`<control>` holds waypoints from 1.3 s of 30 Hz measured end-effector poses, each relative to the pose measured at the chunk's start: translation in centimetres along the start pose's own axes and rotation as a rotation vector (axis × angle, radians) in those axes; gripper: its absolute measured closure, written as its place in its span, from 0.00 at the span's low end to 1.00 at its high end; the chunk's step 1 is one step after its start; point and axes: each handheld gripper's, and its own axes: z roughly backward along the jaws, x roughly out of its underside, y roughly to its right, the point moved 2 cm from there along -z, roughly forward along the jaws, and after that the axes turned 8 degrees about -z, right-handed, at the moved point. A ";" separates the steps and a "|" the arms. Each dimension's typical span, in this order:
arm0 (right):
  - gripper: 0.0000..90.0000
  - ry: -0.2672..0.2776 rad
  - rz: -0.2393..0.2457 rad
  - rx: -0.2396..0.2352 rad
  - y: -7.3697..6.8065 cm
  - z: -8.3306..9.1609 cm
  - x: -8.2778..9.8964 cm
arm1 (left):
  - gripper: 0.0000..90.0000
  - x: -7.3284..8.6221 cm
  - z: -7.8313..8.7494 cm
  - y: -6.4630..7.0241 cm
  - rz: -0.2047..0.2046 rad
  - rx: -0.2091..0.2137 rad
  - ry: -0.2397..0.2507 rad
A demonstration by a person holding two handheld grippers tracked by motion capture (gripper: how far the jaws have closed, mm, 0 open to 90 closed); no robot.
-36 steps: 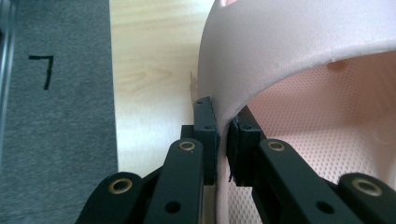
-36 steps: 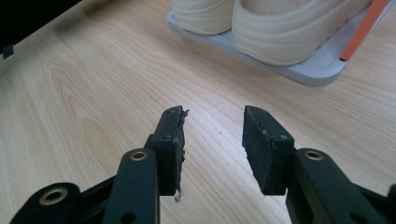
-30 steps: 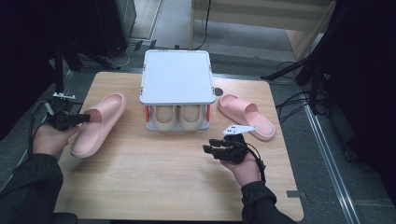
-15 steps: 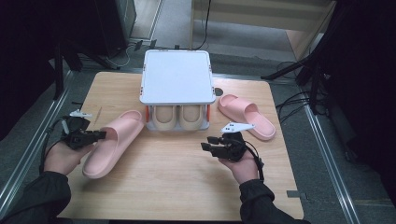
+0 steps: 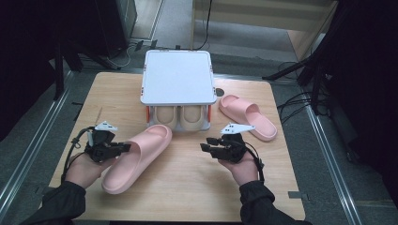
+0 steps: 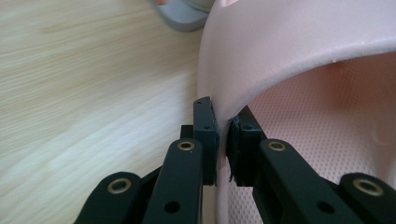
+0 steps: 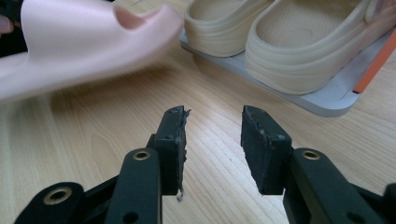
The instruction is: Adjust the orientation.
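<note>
A: What does the desk (image 5: 187,187) look like?

B: Pale wood with a fine grain and rounded corners. It stands on a grey floor (image 5: 328,154) with metal rails along both sides, and dark stands and cables sit around it in a dim room.

A: And what's on it?

B: A white rack (image 5: 177,77) at the far middle, with a pair of beige clogs (image 5: 180,117) on its lower shelf. One pink slipper (image 5: 138,157) lies slantwise on the near left part, its toe close to the rack. A second pink slipper (image 5: 246,116) lies right of the rack.

A: The grippers?

B: The left gripper (image 5: 123,148) has its jaws clamped on the side wall of the near slipper, one inside, one outside. The right gripper (image 5: 205,147) hovers over bare wood with its jaws apart and nothing between them; they have just been closing a little.
</note>
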 end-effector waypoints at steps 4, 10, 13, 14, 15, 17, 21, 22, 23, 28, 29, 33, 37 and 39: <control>0.69 -0.008 0.004 -0.002 -0.2 -0.2 0.1 | 0.92 -0.6 -1.4 1.5 -0.040 0.020 -0.028; 0.70 -0.013 0.002 -0.005 -0.4 -0.3 0.4 | 0.92 -1.6 -3.3 3.1 -0.066 0.032 -0.048; 0.70 -0.014 0.000 -0.010 -0.6 -0.5 0.6 | 0.91 -1.9 -4.2 3.6 -0.065 0.051 -0.066; 0.70 -0.017 0.000 -0.010 -0.7 -0.6 0.7 | 0.91 -1.9 -4.5 3.6 -0.069 0.048 -0.072; 0.70 -0.018 0.000 -0.012 -0.7 -0.7 0.8 | 0.91 -1.9 -4.6 3.7 -0.067 0.047 -0.070; 0.70 -0.025 -0.003 -0.016 -0.9 -0.9 1.0 | 0.91 -1.8 -4.9 3.7 -0.065 0.052 -0.068; 0.70 -0.034 0.008 -0.018 -1.3 -1.3 1.4 | 0.88 -1.8 -5.2 4.0 -0.079 0.080 -0.077; 0.71 -0.039 0.005 -0.018 -1.4 -1.4 1.5 | 0.87 -1.8 -5.3 4.2 -0.092 0.085 -0.083; 0.71 -0.041 0.002 -0.021 -1.5 -1.6 1.6 | 0.86 -1.8 -5.4 4.4 -0.110 0.097 -0.091; 0.72 -0.051 0.004 -0.026 -2.0 -2.2 2.0 | 0.78 -1.6 -5.1 4.7 -0.133 0.150 -0.082; 0.72 -0.050 0.008 -0.026 -2.0 -2.3 2.1 | 0.78 -1.5 -4.9 4.6 -0.136 0.163 -0.077; 0.75 -0.047 0.000 -0.027 -2.0 -2.5 2.1 | 0.76 -1.4 -3.4 4.1 -0.112 0.206 -0.012; 0.81 -0.047 -0.019 -0.036 -2.2 -2.8 2.2 | 0.80 -1.0 -2.6 3.3 -0.084 0.210 -0.007; 0.83 -0.044 -0.028 -0.039 -2.4 -3.0 2.4 | 0.85 -0.9 -2.5 2.9 -0.077 0.198 0.001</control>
